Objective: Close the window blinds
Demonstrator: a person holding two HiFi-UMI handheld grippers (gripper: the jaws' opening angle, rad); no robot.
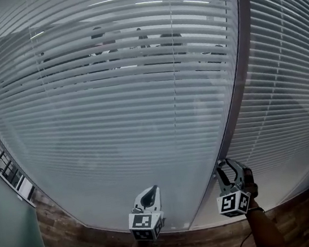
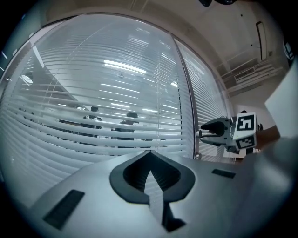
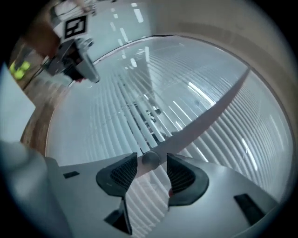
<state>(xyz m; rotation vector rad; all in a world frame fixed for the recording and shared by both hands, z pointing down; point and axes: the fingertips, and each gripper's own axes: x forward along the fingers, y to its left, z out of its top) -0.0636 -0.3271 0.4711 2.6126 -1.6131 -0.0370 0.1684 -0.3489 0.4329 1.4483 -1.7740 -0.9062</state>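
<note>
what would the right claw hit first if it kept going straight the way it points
Most likely the round knob between the right claw's open jaws, against the window frame; depth is unclear.

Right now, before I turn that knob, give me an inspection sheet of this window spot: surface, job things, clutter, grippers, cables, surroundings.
surface: glass pane, with a brown wood-look strip below it.
job's things: blinds, upper slats tilted open enough to show the room beyond; small round knob on the frame post.
clutter: nothing seen.
grippers: left gripper shut, fingers empty; right gripper open, with the knob between its fingers.
cables: one thin cord running down the blinds.
surroundings: dark outlines of people beyond the slats.
</note>
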